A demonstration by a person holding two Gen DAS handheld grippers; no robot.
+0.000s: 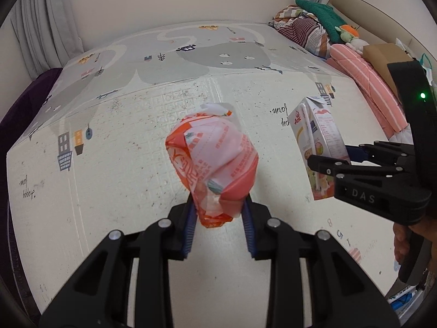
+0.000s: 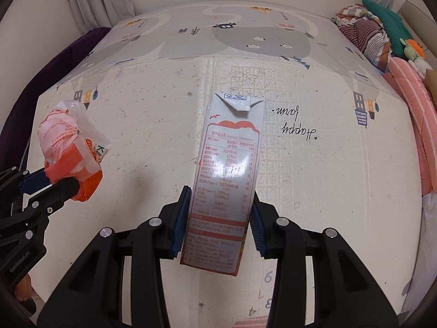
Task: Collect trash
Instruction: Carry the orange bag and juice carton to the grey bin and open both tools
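Left gripper [image 1: 218, 213] is clenched on a crumpled orange-and-white plastic wrapper [image 1: 213, 164]; blue pads press the wrapper's lower end from both sides, and the bulk of it bulges out beyond the fingertips. Wrapper hangs clear of the play mat [image 1: 109, 164], not touching it. From the right wrist view the same wrapper [image 2: 71, 150] sits at far left, pinched in the left gripper [image 2: 65, 184], with a loose clear flap sticking up at its top.

Right gripper [image 2: 220, 218] is grasping a white milk carton [image 2: 226, 169]; the pads squeeze its two narrow sides around the lower half. Carton points away from the camera, folded top at the far end, nutrition panel facing up, slightly tilted. It is lifted off the mat. In the left wrist view the carton [image 1: 319, 147] appears at right, held in the right gripper [image 1: 327, 161], with a straw in its sleeve running down one face. Part of a hand [image 1: 404, 240] shows below that gripper's black body.

Wrapper and carton are apart, wrapper on the left, carton on the right.

Mat is cream with grey animal shapes, small buildings and script lettering, speckled with dark specks. Far right: a heap of striped bedding [image 1: 308, 32], a green plush [image 1: 325, 13], a pink striped quilt [image 1: 368, 82] and a brown cardboard box [image 1: 382, 57]. Grey curtain [image 1: 41, 27] at far left, dark purple fabric [image 1: 27, 90] along the mat's left edge.
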